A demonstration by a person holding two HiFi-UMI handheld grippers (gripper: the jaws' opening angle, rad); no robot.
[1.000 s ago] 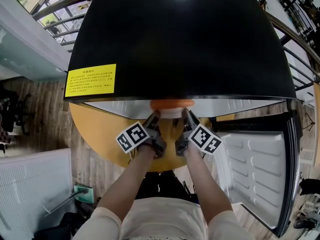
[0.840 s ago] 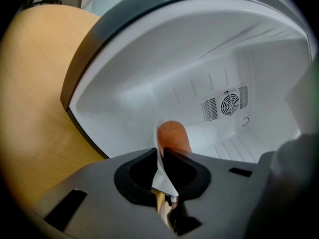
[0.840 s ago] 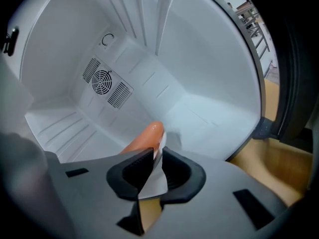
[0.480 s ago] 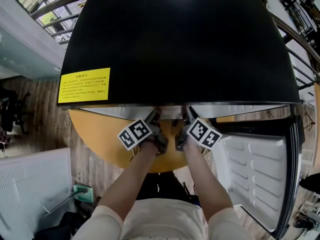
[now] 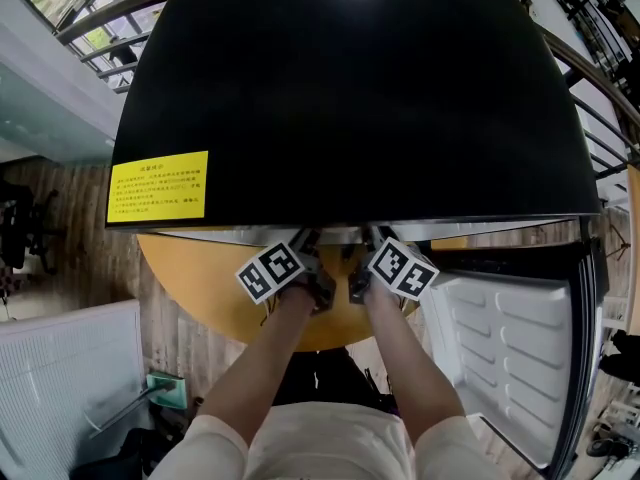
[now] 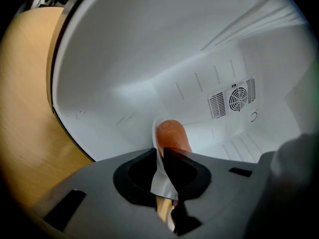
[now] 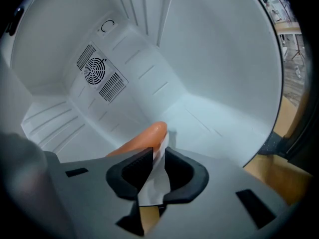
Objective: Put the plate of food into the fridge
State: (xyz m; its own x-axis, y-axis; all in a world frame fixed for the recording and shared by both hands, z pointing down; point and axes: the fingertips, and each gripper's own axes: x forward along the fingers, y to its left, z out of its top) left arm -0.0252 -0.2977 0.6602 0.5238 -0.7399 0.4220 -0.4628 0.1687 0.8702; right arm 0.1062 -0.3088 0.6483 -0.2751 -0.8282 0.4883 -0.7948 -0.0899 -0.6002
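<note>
Both grippers hold one white plate by opposite rims inside the open fridge. In the left gripper view my left gripper (image 6: pixel 160 156) is shut on the plate rim (image 6: pixel 162 176), with an orange piece of food (image 6: pixel 172 135) lying just beyond the jaws. My right gripper (image 7: pixel 155 158) pinches the plate's other rim (image 7: pixel 153 180), the same orange food (image 7: pixel 142 139) beside it. From the head view, the left gripper (image 5: pixel 302 253) and right gripper (image 5: pixel 375 251) reach under the fridge's black top (image 5: pixel 350 98), which hides the plate.
The fridge's white back wall carries a round fan vent (image 6: pixel 238 97), (image 7: pixel 94 71). Its door (image 5: pixel 510 358) stands open at the right. A round wooden table (image 5: pixel 190 278) sits under the fridge front. A yellow label (image 5: pixel 158 185) is on the fridge top.
Both grippers have pushed forward into the fridge. The plate and orange food, visible at the fridge's front edge a second ago, are now hidden under its black top.
</note>
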